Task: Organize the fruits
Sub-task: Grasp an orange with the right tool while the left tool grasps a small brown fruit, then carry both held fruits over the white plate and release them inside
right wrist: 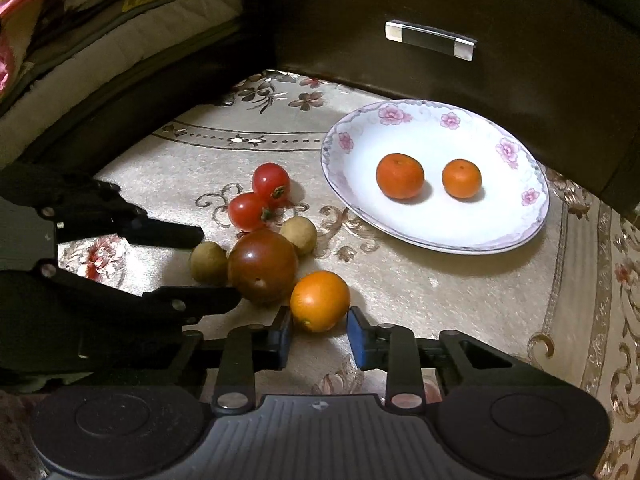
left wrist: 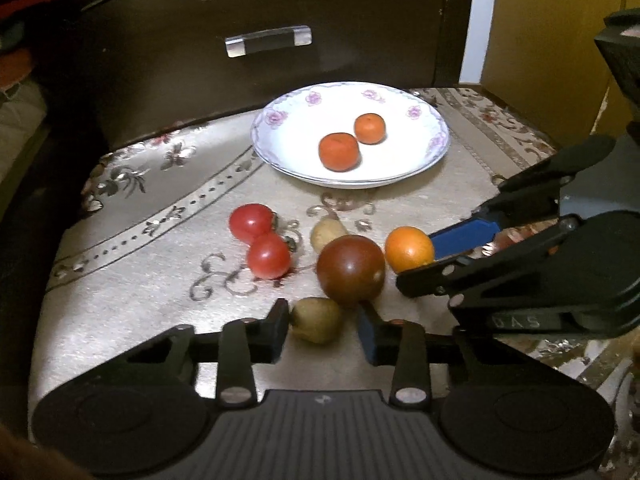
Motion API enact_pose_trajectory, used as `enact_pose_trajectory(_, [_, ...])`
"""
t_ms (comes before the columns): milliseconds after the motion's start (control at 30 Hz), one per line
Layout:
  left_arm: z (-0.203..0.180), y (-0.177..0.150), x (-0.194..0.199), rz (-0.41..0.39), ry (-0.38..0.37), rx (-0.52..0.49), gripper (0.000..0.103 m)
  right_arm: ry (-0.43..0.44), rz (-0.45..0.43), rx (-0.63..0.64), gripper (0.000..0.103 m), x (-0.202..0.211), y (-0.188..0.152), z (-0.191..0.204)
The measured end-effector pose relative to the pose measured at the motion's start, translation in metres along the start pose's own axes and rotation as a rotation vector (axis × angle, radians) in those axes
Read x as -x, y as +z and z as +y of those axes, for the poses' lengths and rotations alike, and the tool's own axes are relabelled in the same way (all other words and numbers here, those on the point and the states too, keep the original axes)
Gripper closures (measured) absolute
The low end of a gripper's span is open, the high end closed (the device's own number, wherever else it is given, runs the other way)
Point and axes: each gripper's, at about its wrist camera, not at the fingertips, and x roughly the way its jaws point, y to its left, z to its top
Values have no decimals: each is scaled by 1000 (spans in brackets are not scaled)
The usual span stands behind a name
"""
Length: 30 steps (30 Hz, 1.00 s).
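A white floral plate (left wrist: pixel 280 152) (right wrist: pixel 460 236) holds two small oranges (left wrist: pixel 339 151) (right wrist: pixel 400 176). On the cloth lie two red tomatoes (left wrist: pixel 268 256) (right wrist: pixel 270 179), a dark brown tomato (left wrist: pixel 350 270) (right wrist: pixel 262 266), two small brownish-green fruits (left wrist: pixel 316 319) (right wrist: pixel 208 262) and an orange (left wrist: pixel 409 249) (right wrist: pixel 319 301). My left gripper (left wrist: pixel 323 328) is open, its fingers on either side of the near brownish-green fruit. My right gripper (right wrist: pixel 318 332) is open around the orange, apart from it.
A dark cabinet with a metal drawer handle (left wrist: pixel 268 41) (right wrist: pixel 430 40) stands right behind the plate. A patterned cloth (left wrist: pixel 160 288) covers the surface. Bedding (right wrist: pixel 80 48) lies at the left. The two grippers are close together over the fruit cluster.
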Motion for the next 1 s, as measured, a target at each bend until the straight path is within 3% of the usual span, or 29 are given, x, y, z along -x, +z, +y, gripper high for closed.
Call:
enact_pose_trajectory(100, [1,0,1,6,3,9,69,4,-4,-8,78,3,-1,-2])
enact_pose_trajectory(433, [-2,-2,4,19,-12,-10,68,14,-11,-9,80,12,-3,-6])
enact_pose_trajectory(733, [-2,-4,-3,38,-4,0,62,5,-10,-13,73,2,1,-6])
enact_pose_trajectory(867, [-2,-4,-4,33,-3,4,62,10,-7,-14,72,-2,3,-5])
enact_pose_trajectory(933, [-1,-4,-3,35,-13,14,67,8,-4,-13,72,-5,3,-4])
enact_pose_trajectory(1000, [-1,-4,-3,39,-14,18,67,2,-2,-16,76,-5,3,-5])
